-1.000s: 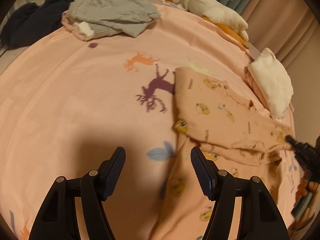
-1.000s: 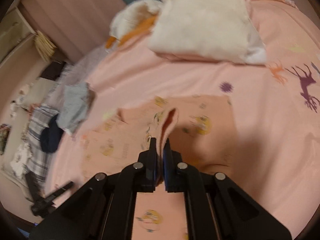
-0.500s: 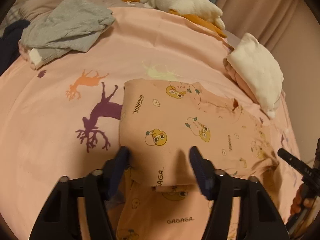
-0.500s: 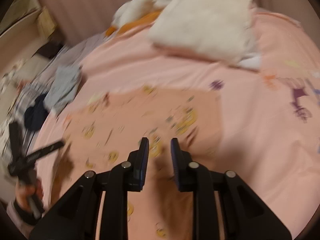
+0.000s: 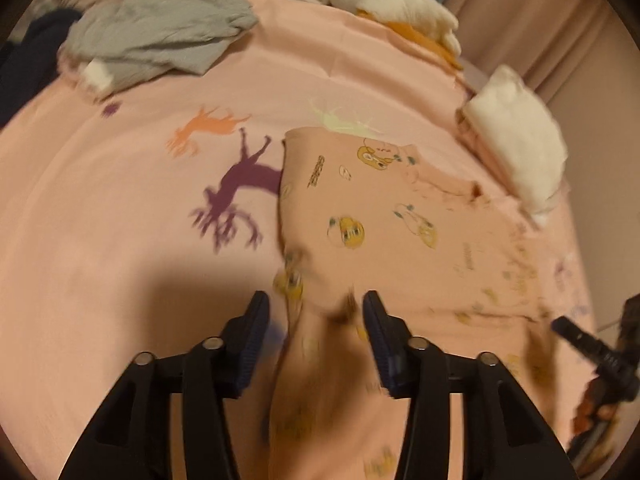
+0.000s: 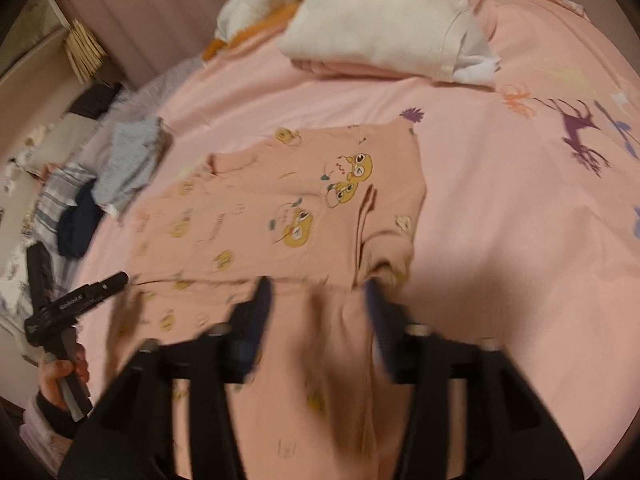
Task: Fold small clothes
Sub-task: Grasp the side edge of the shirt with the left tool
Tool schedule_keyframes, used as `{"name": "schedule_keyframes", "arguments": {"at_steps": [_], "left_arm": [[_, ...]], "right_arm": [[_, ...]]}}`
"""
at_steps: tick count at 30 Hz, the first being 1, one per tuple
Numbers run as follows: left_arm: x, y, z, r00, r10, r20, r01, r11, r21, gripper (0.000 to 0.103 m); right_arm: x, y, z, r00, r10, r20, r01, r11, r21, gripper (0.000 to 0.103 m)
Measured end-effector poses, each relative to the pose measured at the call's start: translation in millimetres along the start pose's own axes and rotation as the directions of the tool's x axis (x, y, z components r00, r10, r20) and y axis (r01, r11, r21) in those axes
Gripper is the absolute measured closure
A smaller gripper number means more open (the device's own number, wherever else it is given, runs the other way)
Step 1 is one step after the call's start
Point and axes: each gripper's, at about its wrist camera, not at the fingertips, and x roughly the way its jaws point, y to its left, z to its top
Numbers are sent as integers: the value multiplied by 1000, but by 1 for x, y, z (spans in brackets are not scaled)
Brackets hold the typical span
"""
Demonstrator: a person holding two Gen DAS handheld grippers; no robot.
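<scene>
A small pink garment (image 5: 384, 216) printed with yellow cartoon figures lies flat on the pink bedsheet (image 5: 120, 208), one part folded over. It also shows in the right wrist view (image 6: 280, 216). My left gripper (image 5: 316, 320) is open over the garment's near edge, cloth lying between the fingers. My right gripper (image 6: 316, 304) is open and blurred over the garment's lower part. The left gripper appears at the left edge of the right wrist view (image 6: 76, 300), held in a hand.
A folded white and pink stack (image 5: 516, 144) lies at the bed's right edge and shows in the right wrist view (image 6: 392, 20). A grey garment pile (image 5: 160, 28) and dark clothes (image 5: 28, 64) lie far left. A white and orange plush (image 5: 384, 4) lies by the curtains.
My right gripper let go of the pink cloth and opened wide. The folded part now lies flat. My left gripper moved in over the garment's edge, then drew back slightly.
</scene>
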Motion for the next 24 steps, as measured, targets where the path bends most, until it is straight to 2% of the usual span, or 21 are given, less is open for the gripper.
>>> {"name": "schedule_keyframes", "arguments": {"at_steps": [2, 6, 11, 13, 15, 17, 20, 24], "left_arm": [[-16, 7, -12, 1000, -31, 0, 31, 999, -19, 42], [-44, 27, -45, 993, -114, -27, 112, 991, -73, 41], [-42, 45, -82, 975, -192, -117, 177, 977, -122, 40], [-42, 43, -91, 969, -218, -116, 204, 971, -121, 40], [-44, 38, -97, 960, -257, -108, 243, 961, -131, 40], [-44, 34, -103, 945, -306, -115, 290, 947, -137, 40], [-45, 30, -116, 934, -331, -133, 317, 941, -115, 40], [-51, 32, -135, 899, -409, -156, 389, 910, -140, 40]], "right_arm": [[-16, -2, -13, 1000, 11, 7, -11, 1000, 17, 46], [-39, -22, -44, 999, 47, -15, -45, 993, 106, 45], [-44, -40, -88, 991, 88, -102, -71, 984, 164, 45], [-42, -40, -104, 985, 117, -124, -96, 982, 159, 45], [-43, -37, -108, 985, 128, -119, -110, 983, 147, 45], [-41, -31, -114, 973, 190, -134, -167, 972, 165, 49], [-40, -21, -132, 959, 232, -164, -207, 965, 159, 53], [-45, -15, -153, 940, 289, -179, -258, 949, 181, 58]]}}
